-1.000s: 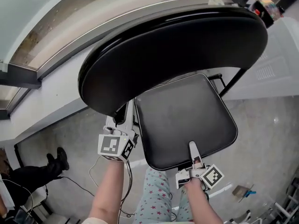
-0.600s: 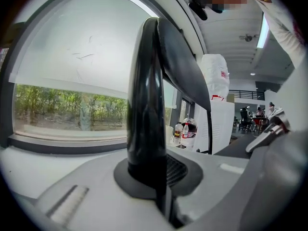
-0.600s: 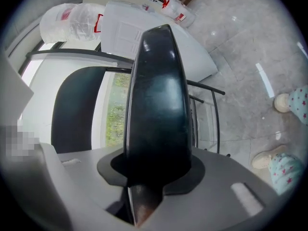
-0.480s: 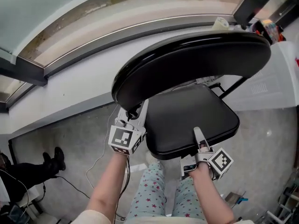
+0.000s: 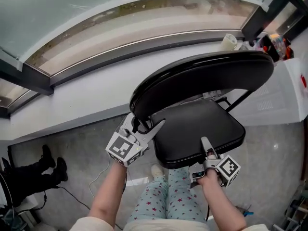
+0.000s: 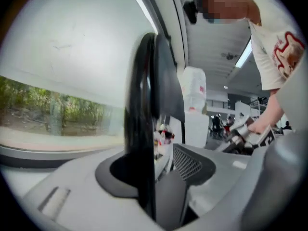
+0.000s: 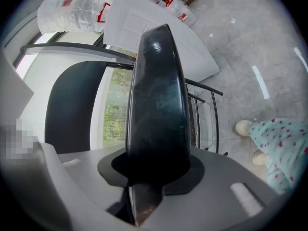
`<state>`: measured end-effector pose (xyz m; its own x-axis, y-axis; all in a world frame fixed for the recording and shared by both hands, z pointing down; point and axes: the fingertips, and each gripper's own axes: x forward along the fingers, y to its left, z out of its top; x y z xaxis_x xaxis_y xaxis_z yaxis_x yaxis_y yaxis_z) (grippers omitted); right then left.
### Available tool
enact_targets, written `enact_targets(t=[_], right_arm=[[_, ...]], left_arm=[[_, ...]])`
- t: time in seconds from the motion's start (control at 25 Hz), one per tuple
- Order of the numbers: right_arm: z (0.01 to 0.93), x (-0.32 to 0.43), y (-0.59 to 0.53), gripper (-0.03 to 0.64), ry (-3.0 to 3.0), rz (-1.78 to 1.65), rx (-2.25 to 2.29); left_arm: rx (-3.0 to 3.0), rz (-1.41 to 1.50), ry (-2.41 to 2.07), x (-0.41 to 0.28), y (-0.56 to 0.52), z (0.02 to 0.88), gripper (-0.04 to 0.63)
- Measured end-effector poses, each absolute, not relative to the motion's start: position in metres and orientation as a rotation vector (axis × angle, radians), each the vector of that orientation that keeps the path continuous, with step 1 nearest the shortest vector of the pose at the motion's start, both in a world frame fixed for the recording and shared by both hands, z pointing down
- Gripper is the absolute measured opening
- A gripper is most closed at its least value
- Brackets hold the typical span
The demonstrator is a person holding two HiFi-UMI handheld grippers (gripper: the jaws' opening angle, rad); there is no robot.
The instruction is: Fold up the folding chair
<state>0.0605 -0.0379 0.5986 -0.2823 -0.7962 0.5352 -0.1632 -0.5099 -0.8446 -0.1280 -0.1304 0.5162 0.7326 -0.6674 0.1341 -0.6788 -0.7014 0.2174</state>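
Gripping the backrest (image 5: 202,76) edge, the left gripper (image 5: 144,122) has its fingers closed. The right gripper (image 5: 206,148) clamps the seat (image 5: 192,126) front. The seat lies open, so folding seems hardly begun.

You stand on a grey, speckled concrete floor (image 5: 82,143), and your white shoe (image 5: 157,170) is planted on it just beside a short strip of white tape (image 5: 138,181) stuck flat to the surface. To your left a thin black cable (image 5: 77,195) trails loosely across the concrete, and past it another person's black shoes (image 5: 53,163) rest near the wall. The folding chair (image 5: 202,129) rises in front of you with its black tube legs running down toward the floor, their feet hidden from you.
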Motion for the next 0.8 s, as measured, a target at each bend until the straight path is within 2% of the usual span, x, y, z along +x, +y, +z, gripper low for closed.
enact_targets(t=[0.08,0.16,0.28,0.36,0.8], right_arm=[[0.600,0.060,-0.038,0.150,1.200,-1.840,-1.506],[0.600,0.060,-0.040,0.150,1.195,-1.835,-1.509],[0.599,0.060,-0.046,0.150,1.186,-1.846,-1.527],[0.599,0.059,-0.052,0.150,1.180,-1.856,-1.539],[0.578,0.035,-0.116,0.156,1.047,-1.986,-1.672]], left_arm=[[2.651,-0.168,-1.151,-0.149,-0.143,0.472,0.235],[2.644,-0.230,-1.157,-0.155,-0.152,0.445,0.232],[2.656,-0.081,-1.161,-0.149,-0.162,0.445,0.243],[2.641,-0.024,-1.189,-0.151,-0.168,0.447,0.210],[2.677,0.079,-1.135,-0.159,-0.191,0.440,0.190]])
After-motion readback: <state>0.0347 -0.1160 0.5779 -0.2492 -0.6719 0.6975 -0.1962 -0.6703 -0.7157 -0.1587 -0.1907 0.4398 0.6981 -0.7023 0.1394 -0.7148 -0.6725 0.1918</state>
